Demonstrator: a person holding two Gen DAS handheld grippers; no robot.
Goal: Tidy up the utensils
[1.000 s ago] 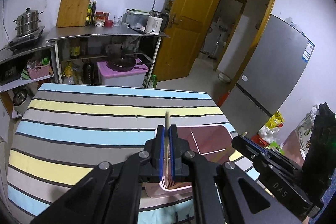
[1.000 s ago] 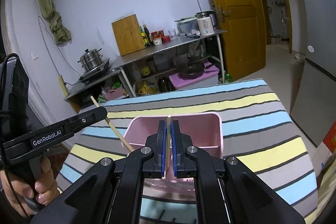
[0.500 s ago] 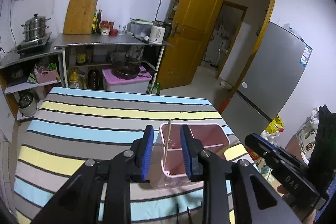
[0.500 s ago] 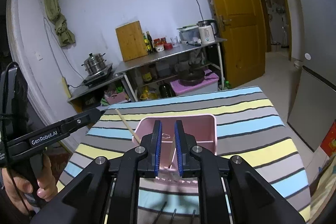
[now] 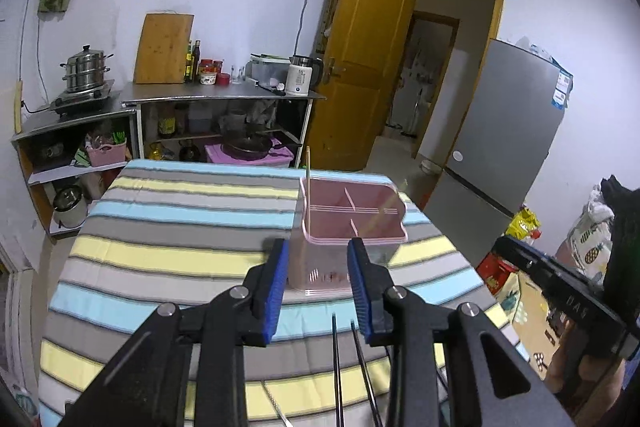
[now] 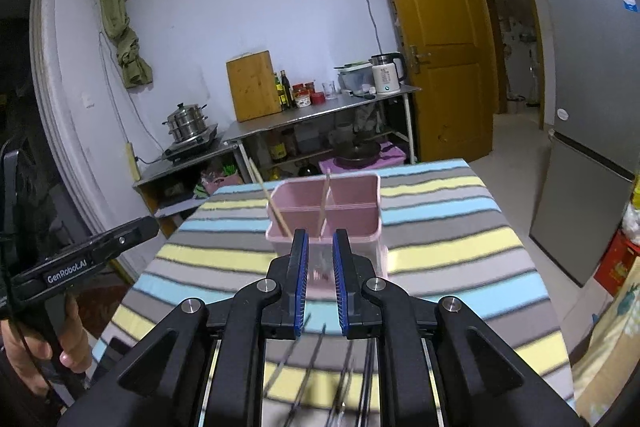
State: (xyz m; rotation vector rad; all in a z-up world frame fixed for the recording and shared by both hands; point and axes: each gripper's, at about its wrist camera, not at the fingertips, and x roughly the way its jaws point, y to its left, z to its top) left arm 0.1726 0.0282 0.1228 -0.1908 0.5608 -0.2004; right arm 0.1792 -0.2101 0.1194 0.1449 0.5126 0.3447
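Both grippers empty, left gripper (image 5: 316, 285) opening, right gripper (image 6: 320, 281) narrowly parted; dark chopsticks (image 5: 336, 367) lie lengthwise just below them, short of the pink holder (image 5: 348, 227)

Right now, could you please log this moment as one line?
left hand-held gripper: opening, empty | right hand-held gripper: open, empty | wooden chopsticks: in pink holder

I am seeing bare striped tablecloth (image 5: 168, 227) lying open left of the pink caddy (image 5: 352, 247), while dark chopsticks (image 5: 336, 367) are cluttering the near edge.
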